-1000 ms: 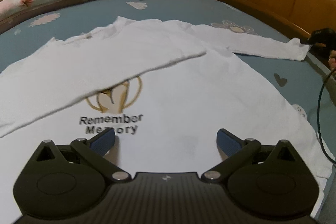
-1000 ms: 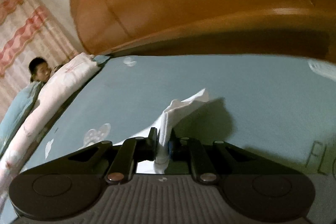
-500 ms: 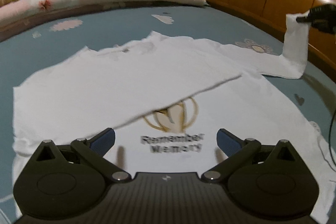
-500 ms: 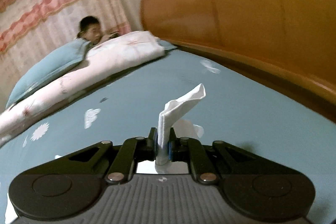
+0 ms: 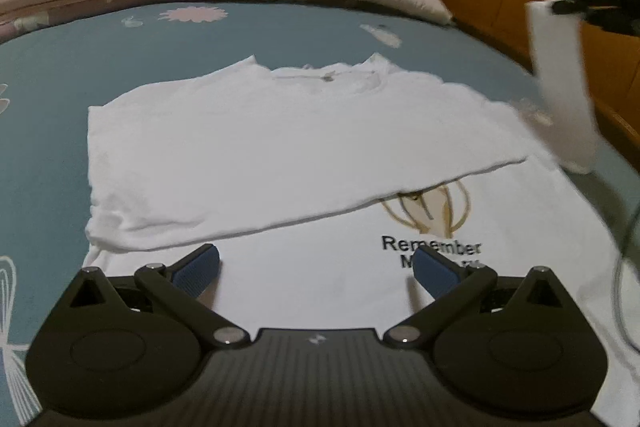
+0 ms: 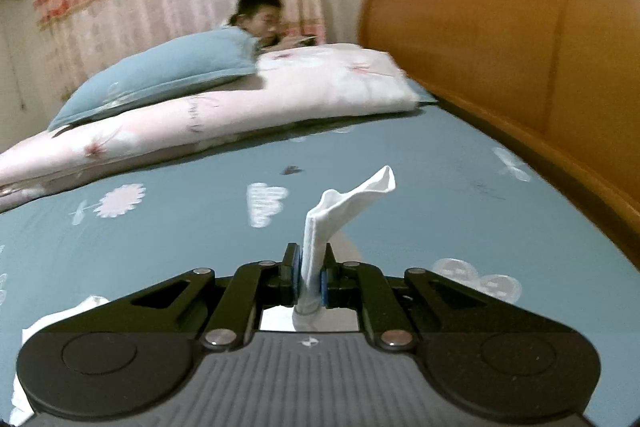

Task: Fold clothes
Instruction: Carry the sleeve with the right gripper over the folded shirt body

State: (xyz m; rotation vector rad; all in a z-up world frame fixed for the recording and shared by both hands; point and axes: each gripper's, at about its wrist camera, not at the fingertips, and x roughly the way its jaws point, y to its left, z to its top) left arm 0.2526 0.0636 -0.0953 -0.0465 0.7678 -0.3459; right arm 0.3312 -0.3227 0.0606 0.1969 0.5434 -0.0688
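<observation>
A white long-sleeved shirt [image 5: 280, 131] printed "Remember Memory" lies flat on the blue bedsheet [image 5: 48, 99]. Its left sleeve is folded across the chest. My left gripper [image 5: 316, 263] hovers open over the shirt's lower front, nothing between its blue pads. At the right edge of the left wrist view, my right gripper [image 5: 568, 3] holds the other sleeve [image 5: 560, 83] lifted off the bed. In the right wrist view that gripper [image 6: 308, 275] is shut on the sleeve cuff [image 6: 344, 203], which sticks up between the pads.
A wooden headboard [image 6: 520, 47] runs along the right side. A pink floral quilt [image 6: 240, 119] and a blue pillow [image 6: 168, 67] lie at the far end, with a person [image 6: 260, 15] behind them. A thin cable [image 5: 624, 267] hangs at the right.
My right gripper has risen and swung round, lifting the sleeve off the bed. My left gripper has slid left across the shirt, so the print now sits to its right.
</observation>
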